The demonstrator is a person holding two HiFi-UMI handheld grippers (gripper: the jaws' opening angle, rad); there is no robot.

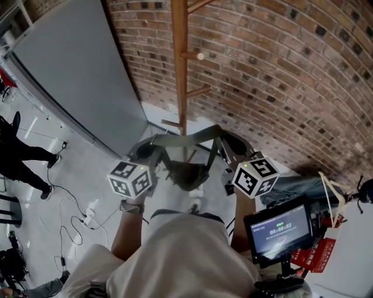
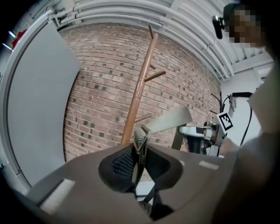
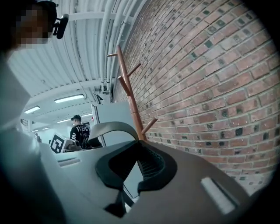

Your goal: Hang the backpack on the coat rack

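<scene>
Okay, left gripper (image 2: pixel 139 148) and right gripper (image 3: pixel 136 148) each pinch the strap (image 1: pixel 186 138), backpack (image 1: pixel 187 173) dangling between them near the rack (image 1: pixel 179 64). I'd hold it taut (no sag) and lift it over a peg (image 1: pixel 195 56).

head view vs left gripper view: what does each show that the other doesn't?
Head view only: the backpack hanging under the strap, a screen, loose cables. Left gripper view only: the left gripper up close, jaws shut on the strap, and ceiling pipes. Both: coat rack, brick wall, strap, right gripper.
</scene>
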